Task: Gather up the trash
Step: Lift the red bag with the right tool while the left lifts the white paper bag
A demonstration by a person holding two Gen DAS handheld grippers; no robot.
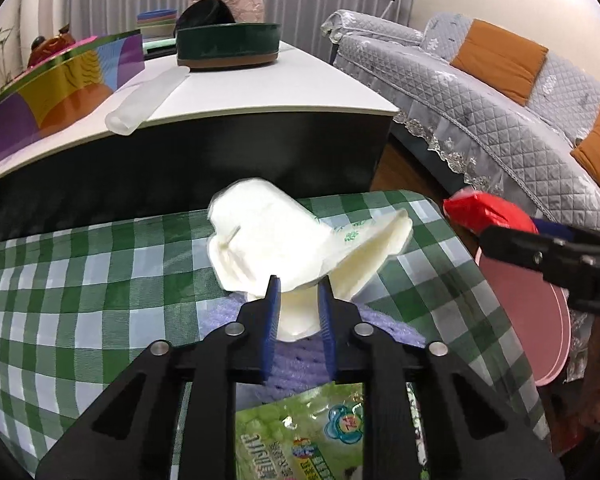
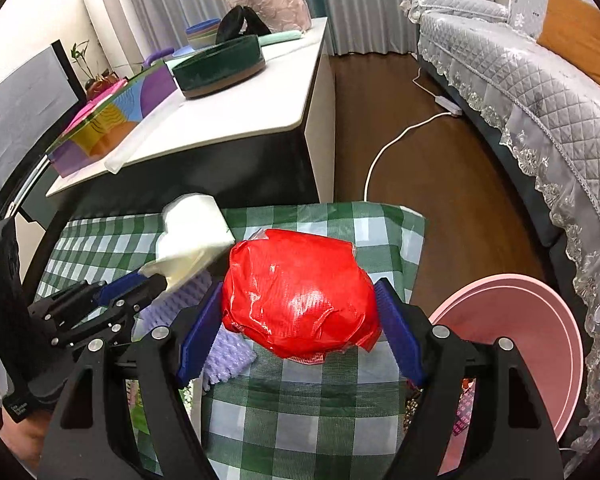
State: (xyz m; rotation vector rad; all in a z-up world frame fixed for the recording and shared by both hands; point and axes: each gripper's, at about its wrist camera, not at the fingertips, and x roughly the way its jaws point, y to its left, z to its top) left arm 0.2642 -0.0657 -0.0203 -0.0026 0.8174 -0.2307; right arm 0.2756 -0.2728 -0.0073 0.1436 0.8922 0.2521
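While the left claw pinches a white wrapper above the checked desk and the right claw clamps wide on red wrapper, carrying is underway; next, the pink bin, near right.

Both wrist views downward, close, sharing checked cloth

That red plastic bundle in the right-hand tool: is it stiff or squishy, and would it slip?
The red bundle looks like crinkled film, so probably soft and light. Its glossy surface may be slippery, though the ridged fingers should help. Loose edges hang below, so it is likely floppy.
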